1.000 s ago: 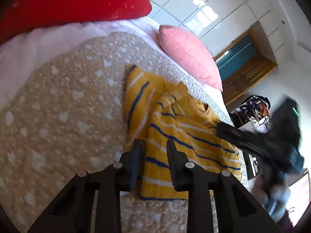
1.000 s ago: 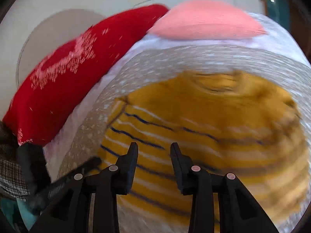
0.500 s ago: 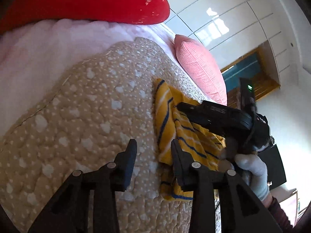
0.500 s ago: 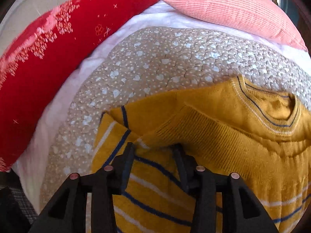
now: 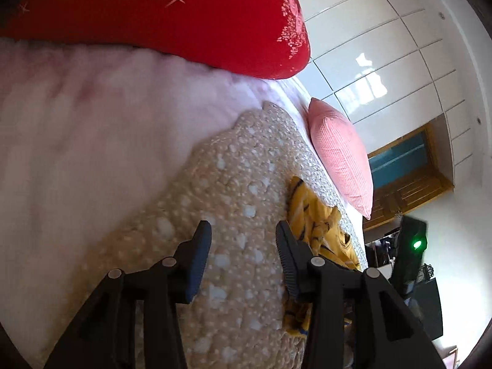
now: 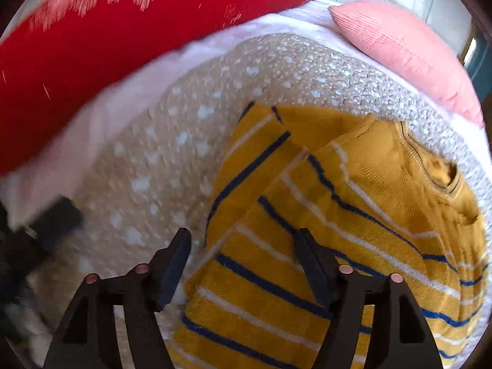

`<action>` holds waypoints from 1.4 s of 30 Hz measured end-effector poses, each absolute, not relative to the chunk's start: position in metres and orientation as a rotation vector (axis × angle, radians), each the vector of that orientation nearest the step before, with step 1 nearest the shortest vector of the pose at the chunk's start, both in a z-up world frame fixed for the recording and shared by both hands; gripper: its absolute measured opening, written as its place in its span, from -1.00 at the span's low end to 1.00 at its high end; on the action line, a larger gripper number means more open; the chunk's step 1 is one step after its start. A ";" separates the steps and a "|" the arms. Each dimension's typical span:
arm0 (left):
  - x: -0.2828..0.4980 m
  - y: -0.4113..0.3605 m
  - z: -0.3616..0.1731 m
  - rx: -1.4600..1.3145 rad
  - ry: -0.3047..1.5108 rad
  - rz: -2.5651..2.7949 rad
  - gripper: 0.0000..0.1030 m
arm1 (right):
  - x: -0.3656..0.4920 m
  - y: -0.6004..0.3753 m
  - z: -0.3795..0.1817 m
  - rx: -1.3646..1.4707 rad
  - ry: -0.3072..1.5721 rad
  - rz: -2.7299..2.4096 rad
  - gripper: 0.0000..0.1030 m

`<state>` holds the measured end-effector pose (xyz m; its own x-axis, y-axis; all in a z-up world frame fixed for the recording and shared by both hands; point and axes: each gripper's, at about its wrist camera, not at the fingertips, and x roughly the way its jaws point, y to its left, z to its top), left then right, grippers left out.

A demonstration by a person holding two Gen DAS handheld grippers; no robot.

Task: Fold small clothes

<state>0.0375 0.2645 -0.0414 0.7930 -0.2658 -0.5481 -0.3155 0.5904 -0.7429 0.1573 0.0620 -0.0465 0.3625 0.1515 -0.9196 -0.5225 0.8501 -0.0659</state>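
Observation:
A small mustard-yellow sweater (image 6: pixel 353 215) with blue and white stripes lies on the beige dotted quilt (image 6: pixel 153 169), its left sleeve folded across the body. My right gripper (image 6: pixel 243 246) is open and empty just above the sweater's lower left part. In the left wrist view the sweater (image 5: pixel 310 212) shows as a thin strip to the right. My left gripper (image 5: pixel 243 240) is open and empty above bare quilt (image 5: pixel 233 184), left of the sweater.
A large red pillow (image 5: pixel 169 15) and a pink pillow (image 5: pixel 341 160) lie at the head of the bed. A white sheet (image 5: pixel 77 123) borders the quilt. The bed edge, dark furniture and a wooden door (image 5: pixel 406 181) are at the right.
Both grippers have opened wider. My left gripper has swung away to the left, off the sweater. My right gripper has pulled back slightly, and the sleeve now lies folded on the body.

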 end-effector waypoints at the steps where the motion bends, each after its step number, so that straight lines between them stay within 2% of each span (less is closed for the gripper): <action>1: 0.037 0.264 -0.041 -0.955 0.682 0.032 -0.20 | 0.154 0.067 -0.052 -0.431 1.106 0.425 0.50; 2: 0.037 0.262 -0.040 -0.946 0.685 0.033 -0.20 | 0.151 0.070 -0.055 -0.474 1.091 0.412 0.50; 3: 0.037 0.261 -0.040 -0.941 0.687 0.032 -0.20 | 0.148 0.072 -0.058 -0.508 1.072 0.403 0.40; 4: 0.038 0.258 -0.039 -0.937 0.690 0.026 -0.19 | 0.145 0.072 -0.058 -0.520 1.052 0.380 0.09; 5: 0.039 0.256 -0.038 -0.934 0.691 0.023 -0.19 | 0.144 0.071 -0.056 -0.525 1.047 0.368 -0.05; 7: 0.043 0.247 -0.034 -0.921 0.694 0.015 -0.19 | 0.146 0.063 -0.048 -0.490 1.039 0.383 -0.54; 8: 0.046 0.244 -0.033 -0.914 0.695 0.011 -0.19 | 0.148 0.057 -0.042 -0.459 1.040 0.395 -0.62; 10: 0.049 0.235 -0.030 -0.896 0.696 0.005 -0.19 | 0.153 0.034 -0.021 -0.354 1.030 0.419 -0.71; 14: 0.057 0.215 -0.025 -0.858 0.708 -0.009 -0.19 | 0.159 -0.019 0.018 -0.225 0.967 0.387 -0.73; 18: 0.065 0.198 -0.025 -0.824 0.727 -0.019 -0.19 | 0.165 -0.113 0.052 -0.075 0.924 0.282 -0.74; 22: 0.072 0.182 -0.026 -0.793 0.747 -0.034 -0.19 | 0.171 -0.228 0.059 0.091 0.924 0.106 -0.78; 23: 0.074 0.176 -0.026 -0.781 0.754 -0.040 -0.19 | 0.172 -0.249 0.056 0.105 0.921 0.058 -0.93; 25: 0.077 0.167 -0.025 -0.764 0.762 -0.051 -0.19 | 0.173 -0.292 0.046 0.108 0.929 -0.053 -0.98; 29: 0.085 0.148 -0.024 -0.727 0.775 -0.065 -0.19 | 0.172 -0.352 0.019 0.182 0.994 -0.190 -0.97; 32: 0.089 0.139 -0.024 -0.716 0.782 -0.075 -0.19 | 0.154 -0.377 0.029 0.366 0.933 -0.129 -0.94; 33: 0.091 0.136 -0.025 -0.715 0.784 -0.077 -0.19 | 0.149 -0.378 0.035 0.404 0.918 -0.094 -0.76; 34: 0.093 0.134 -0.025 -0.714 0.788 -0.080 -0.19 | 0.148 -0.377 0.039 0.431 0.909 -0.060 -0.32; 36: 0.096 0.129 -0.026 -0.714 0.796 -0.088 -0.19 | 0.146 -0.368 0.046 0.470 0.899 0.027 0.24; 42: 0.096 0.122 -0.028 -0.687 0.808 -0.094 -0.18 | 0.166 -0.296 0.035 0.326 0.976 0.155 0.36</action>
